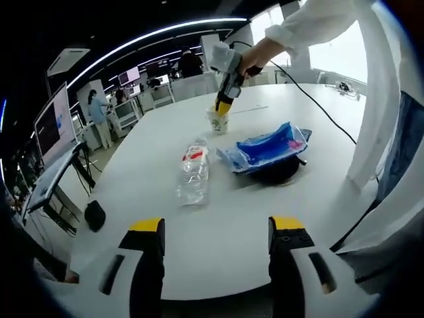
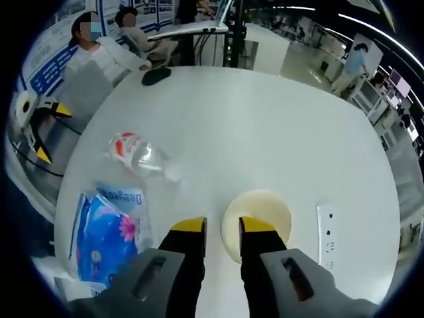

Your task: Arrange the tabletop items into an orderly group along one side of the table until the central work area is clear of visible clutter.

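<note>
Cream paper cup (image 2: pixel 256 222) at lower centre of the right gripper view has its rim pinched by the right gripper (image 2: pixel 222 228) fingers on the white counter (image 2: pixel 265 126), while the left gripper (image 1: pixel 216 235) fingers gape released below a lying clear plastic bottle (image 1: pixel 193 173) and blue tissue pack (image 1: pixel 268 148).

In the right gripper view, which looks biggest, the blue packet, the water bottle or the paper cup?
1. Blue packet, clearly largest.
2. Paper cup and water bottle look similar; the cup sits nearest the camera, partly hidden by the right gripper jaws, so I won't rank them.

White sleeve (image 1: pixel 311 23); grey grippers w/ yellow tips.
</note>
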A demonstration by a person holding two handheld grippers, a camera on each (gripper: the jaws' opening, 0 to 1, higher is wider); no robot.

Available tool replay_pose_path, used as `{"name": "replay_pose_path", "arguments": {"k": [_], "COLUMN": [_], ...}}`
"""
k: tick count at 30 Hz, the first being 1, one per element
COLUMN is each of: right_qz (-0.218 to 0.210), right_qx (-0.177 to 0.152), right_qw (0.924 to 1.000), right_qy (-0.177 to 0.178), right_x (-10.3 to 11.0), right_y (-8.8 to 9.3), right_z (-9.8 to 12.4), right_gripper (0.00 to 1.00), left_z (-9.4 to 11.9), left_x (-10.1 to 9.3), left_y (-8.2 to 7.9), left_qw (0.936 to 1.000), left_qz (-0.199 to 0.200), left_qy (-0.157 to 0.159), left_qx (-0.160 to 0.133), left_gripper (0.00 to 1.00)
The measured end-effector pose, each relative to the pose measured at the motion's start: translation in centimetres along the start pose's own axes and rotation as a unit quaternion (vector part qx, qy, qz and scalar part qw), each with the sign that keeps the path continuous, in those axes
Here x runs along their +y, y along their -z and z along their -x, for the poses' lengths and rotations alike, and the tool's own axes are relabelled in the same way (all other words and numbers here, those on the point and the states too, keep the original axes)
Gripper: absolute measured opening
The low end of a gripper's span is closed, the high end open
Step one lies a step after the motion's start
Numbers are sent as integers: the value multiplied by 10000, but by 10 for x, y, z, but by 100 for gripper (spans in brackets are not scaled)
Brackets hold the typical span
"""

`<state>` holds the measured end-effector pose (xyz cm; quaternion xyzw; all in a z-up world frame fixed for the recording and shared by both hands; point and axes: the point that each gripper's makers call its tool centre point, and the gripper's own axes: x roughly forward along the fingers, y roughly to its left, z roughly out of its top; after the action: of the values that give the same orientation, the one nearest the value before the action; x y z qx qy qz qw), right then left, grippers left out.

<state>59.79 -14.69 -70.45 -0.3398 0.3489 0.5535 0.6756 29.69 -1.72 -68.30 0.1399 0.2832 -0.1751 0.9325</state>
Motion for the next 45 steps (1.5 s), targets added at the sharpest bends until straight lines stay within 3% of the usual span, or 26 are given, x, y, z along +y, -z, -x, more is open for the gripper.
{"name": "replay_pose_path", "arguments": {"k": [12,25,38,43,45], "right_qz": [-193,-521,-348,336,834], "right_qx": [-41,-178,-191,-611,-549], "right_qw": [9995,9981,9988,9970,9946], "right_qy": [260,281,272,350,297], "right_x": [7,29,36,40,49], "right_y": [2,8,8,-12,-16], "right_z": [22,52,61,66,65], "right_gripper": [50,52,52,49,53], "left_z": [-1,1,1,1,1], "left_x": [0,1,0,2,2], "left_y": [5,2,1,3,3], "left_qw": [9999,9998,9999,9999,9999], "left_qz": [-124,-163,-128,-118,-120], "left_qy": [-22,-54,-54,-62,-68], "left_qx": [106,67,60,71,73], "left_gripper": [68,68,71,70,70]}}
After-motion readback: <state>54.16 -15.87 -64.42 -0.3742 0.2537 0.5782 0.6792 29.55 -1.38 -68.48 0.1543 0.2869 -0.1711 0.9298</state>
